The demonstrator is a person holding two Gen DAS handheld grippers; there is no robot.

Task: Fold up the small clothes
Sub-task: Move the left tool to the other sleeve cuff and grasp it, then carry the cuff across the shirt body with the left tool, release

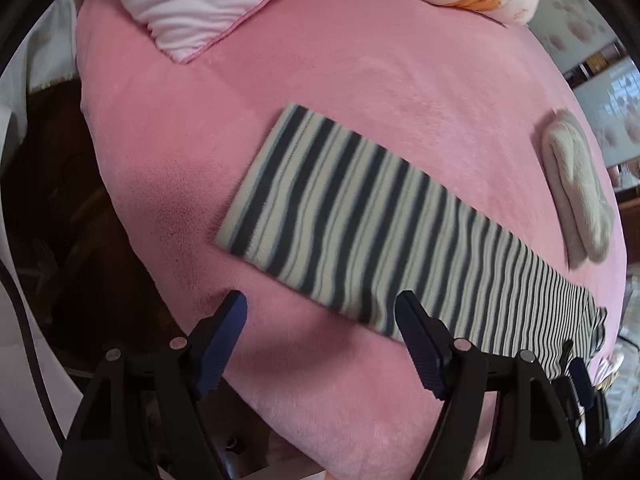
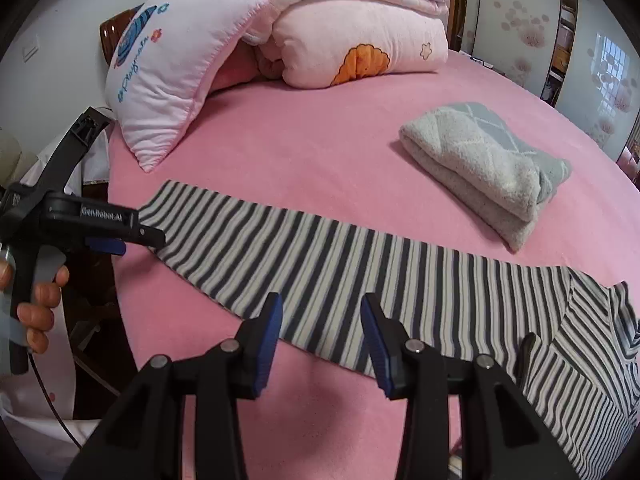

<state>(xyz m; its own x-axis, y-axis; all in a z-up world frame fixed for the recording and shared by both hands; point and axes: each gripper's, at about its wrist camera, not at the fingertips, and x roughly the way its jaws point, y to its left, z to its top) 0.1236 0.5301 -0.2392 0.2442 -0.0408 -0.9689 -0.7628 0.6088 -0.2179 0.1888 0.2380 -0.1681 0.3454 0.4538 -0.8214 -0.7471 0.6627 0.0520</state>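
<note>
A dark and white striped garment [image 2: 360, 264] lies flat on the pink bed as a long folded strip, with its bulkier end [image 2: 592, 332] at the right. In the left wrist view the striped garment [image 1: 360, 216] runs diagonally. My left gripper [image 1: 320, 305] hovers open over the garment's near edge by its left end, nothing pressed between the pads. In the right wrist view a hand holds the left gripper [image 2: 154, 238] at the strip's left tip. My right gripper [image 2: 321, 305] is open just above the near edge at mid-length, its fingers apart over the cloth.
A folded grey towel-like cloth [image 2: 484, 168] sits on the pink sheet [image 2: 320, 140] behind the strip. A pink pillow [image 2: 168, 80] and a folded quilt [image 2: 360, 40] stand at the head. The bed's left edge drops to a dark floor [image 1: 60, 200].
</note>
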